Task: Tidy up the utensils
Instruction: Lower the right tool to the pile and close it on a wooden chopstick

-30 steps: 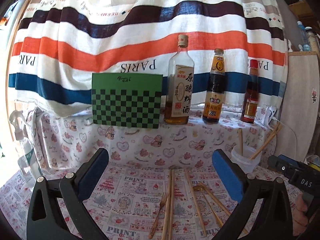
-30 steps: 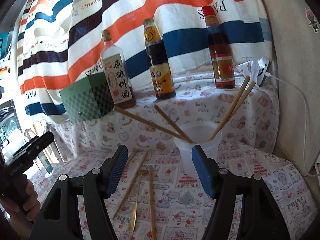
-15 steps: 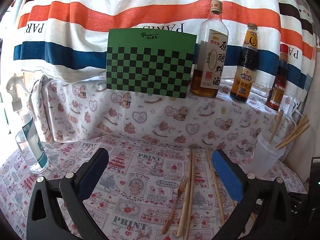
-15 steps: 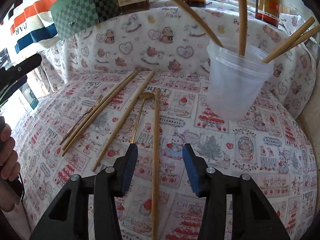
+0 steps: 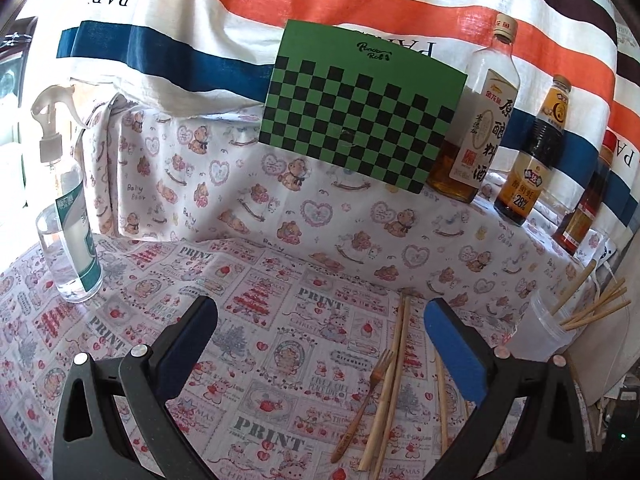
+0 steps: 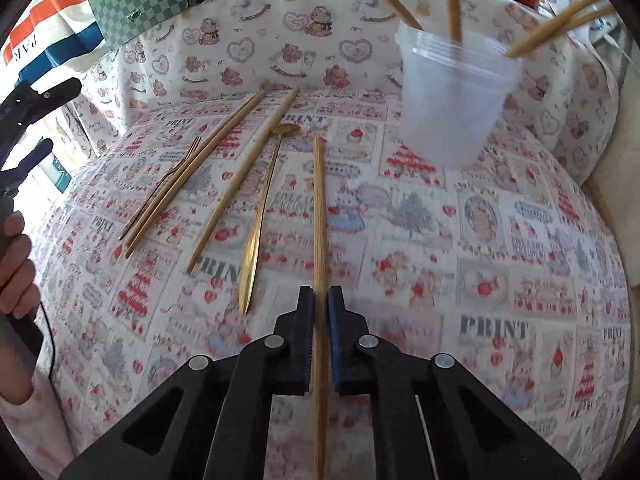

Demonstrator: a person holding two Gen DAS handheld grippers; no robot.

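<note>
My right gripper [image 6: 319, 296] points down at the printed tablecloth, its jaws closing tight on a wooden chopstick [image 6: 319, 200] that lies on the cloth, both pads pressing on it. Left of it lie a gold spoon [image 6: 260, 208], a single chopstick [image 6: 244, 176], a chopstick pair [image 6: 200, 160] and a small fork [image 6: 168, 176]. A clear plastic cup [image 6: 452, 96] holding several chopsticks stands at the upper right. My left gripper [image 5: 320, 320] hovers open over the cloth with nothing between its pads; the fork [image 5: 364, 396] and chopsticks [image 5: 392, 380] lie just inside its right finger.
A spray bottle [image 5: 68, 216] stands at the left. On the raised shelf behind are a green checkered box [image 5: 360, 116] and three sauce bottles [image 5: 532, 160]. A striped cloth hangs at the back. A person's hand [image 6: 16, 268] holds the left gripper's handle.
My right gripper tilted down, dropped toward the cloth and closed on the chopstick. My left gripper sank and rolled; the spray bottle came into its view.
</note>
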